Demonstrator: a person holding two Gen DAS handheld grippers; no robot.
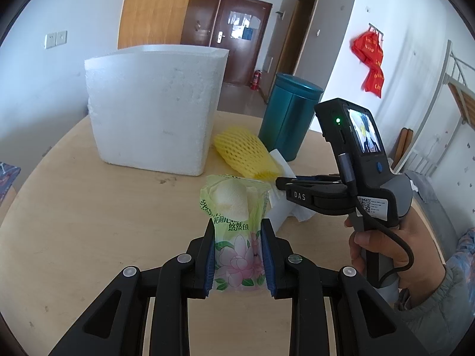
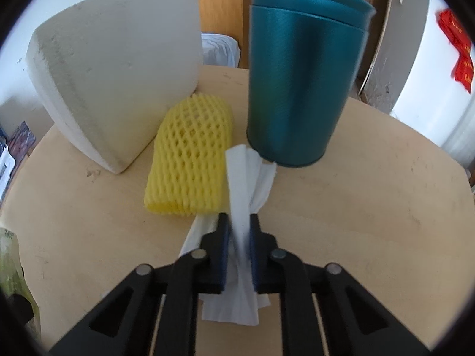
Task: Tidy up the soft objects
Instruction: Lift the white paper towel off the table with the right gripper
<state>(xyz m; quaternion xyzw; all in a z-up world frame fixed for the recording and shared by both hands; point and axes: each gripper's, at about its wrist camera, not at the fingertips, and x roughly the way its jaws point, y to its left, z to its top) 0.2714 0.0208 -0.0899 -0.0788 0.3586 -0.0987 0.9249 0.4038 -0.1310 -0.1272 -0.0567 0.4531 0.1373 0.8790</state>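
Note:
My left gripper (image 1: 237, 231) is shut on a green flowered tissue pack (image 1: 237, 222) with a pale sponge piece at its top, held above the round wooden table (image 1: 89, 207). My right gripper (image 2: 240, 222) is shut on a white paper tissue (image 2: 237, 178) whose ends stick up past the pads and trail on the table. In the left wrist view the right gripper (image 1: 280, 182) points left over that tissue (image 1: 282, 216), held by a person's hand (image 1: 383, 255). A yellow foam net sleeve (image 2: 190, 160) lies just left of the tissue, also seen as the yellow sleeve (image 1: 246, 154).
A white foam box (image 1: 154, 109) stands at the back left of the table, the same box (image 2: 112, 68) beside the sleeve. A teal lidded canister (image 2: 299, 74) stands right behind the tissue, the canister (image 1: 288, 115) at the table's far edge. Books lie off the table's left.

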